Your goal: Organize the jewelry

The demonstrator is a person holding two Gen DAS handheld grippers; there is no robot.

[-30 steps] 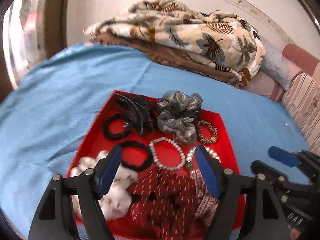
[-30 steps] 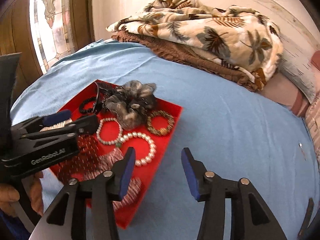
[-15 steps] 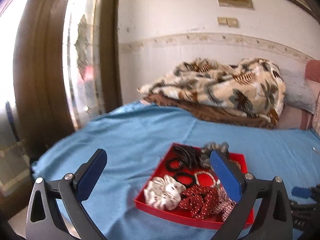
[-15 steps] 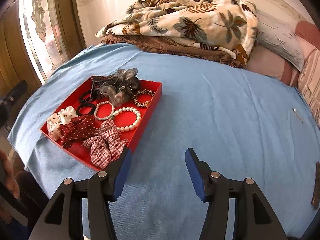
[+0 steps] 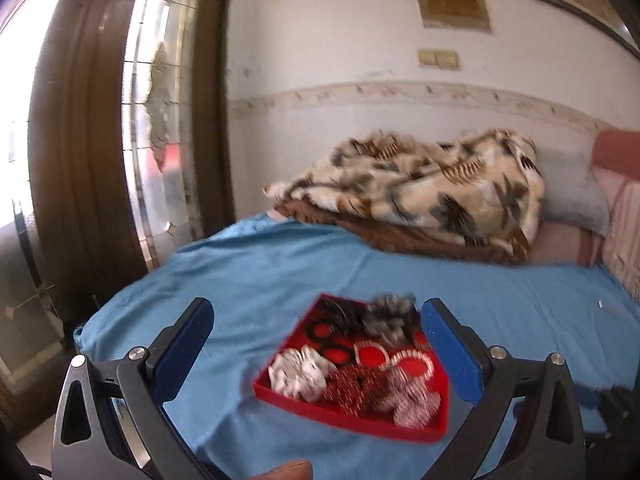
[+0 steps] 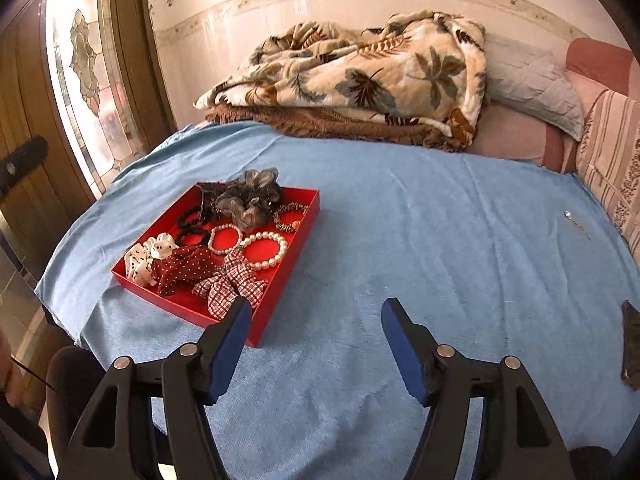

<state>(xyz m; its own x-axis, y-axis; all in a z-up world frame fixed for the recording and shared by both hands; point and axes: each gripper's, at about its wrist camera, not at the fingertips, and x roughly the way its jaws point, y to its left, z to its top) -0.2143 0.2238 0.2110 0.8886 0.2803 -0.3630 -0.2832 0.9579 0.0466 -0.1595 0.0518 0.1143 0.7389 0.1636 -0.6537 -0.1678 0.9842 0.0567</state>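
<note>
A red tray [image 6: 298, 236] is being shown resting on a blue bedspread [image 6: 420, 240], with its contents lying loose on its floor. At the near end, a white scrunchie with dark dots [image 6: 146, 256], a dark red dotted scrunchie [image 6: 184, 266] and a red-and-white checked scrunchie [image 6: 232, 284] are being seen side by side, each touching the next. Behind them, two pearl bracelets [image 6: 264, 249] are lying flat on the tray floor, the smaller [image 6: 225, 239] just beside the larger. Black hair ties [image 6: 192, 226] are lying towards the left wall, a grey scrunchie [image 6: 250, 198] is being shown at the far end, and a gold-brown beaded bracelet [image 6: 291, 216] is lying in the far right corner. In the blurred left wrist view the same tray [image 5: 352, 418] is being seen between the fingers of the left gripper [image 5: 320, 356], which is being held wide open with nothing in it. The right gripper [image 6: 316, 344] is likewise being held open and empty above bare bedspread, its left finger [image 6: 230, 338] overlapping the tray's near corner in the view; whether it touches the tray cannot be told. A leaf-patterned blanket [image 6: 360, 76] is being shown folded on a brown one [image 6: 320, 126] at the far end of the bed, well apart from the tray, with pillows [image 6: 536, 84] to its right.
</note>
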